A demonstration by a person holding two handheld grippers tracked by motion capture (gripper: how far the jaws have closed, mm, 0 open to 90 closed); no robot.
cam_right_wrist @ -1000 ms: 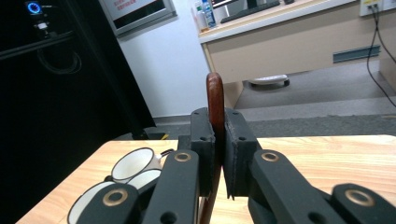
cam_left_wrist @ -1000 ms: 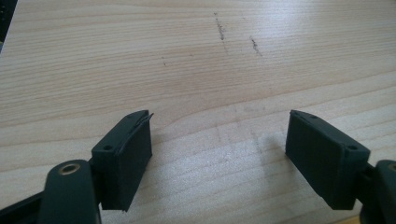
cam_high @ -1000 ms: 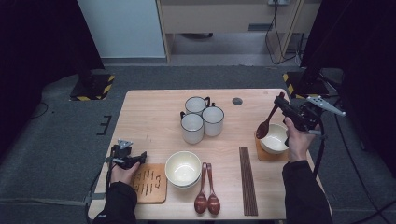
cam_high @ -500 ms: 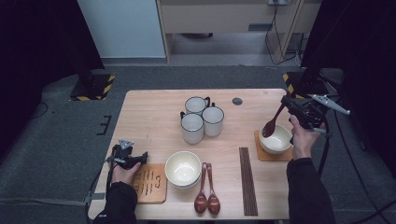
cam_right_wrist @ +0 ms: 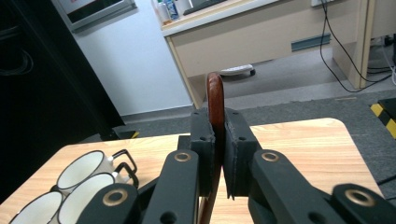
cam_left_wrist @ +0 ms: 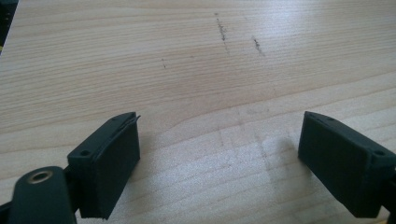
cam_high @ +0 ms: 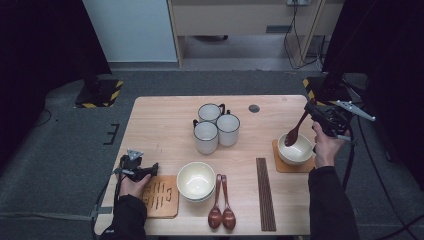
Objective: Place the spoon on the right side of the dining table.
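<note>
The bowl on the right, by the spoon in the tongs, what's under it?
A brown coaster lies under the white bowl; its edges stick out at the left and front. The bowl covers its middle. The spoon, held in the right tongs, dips toward the bowl's rim.

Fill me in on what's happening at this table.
A person is laying a table with two grippers. The right gripper is shut on a brown spoon, its bowl end dipping into the bowl on a coaster. The left gripper, jaws just opened and empty, sits low by another coaster.
</note>
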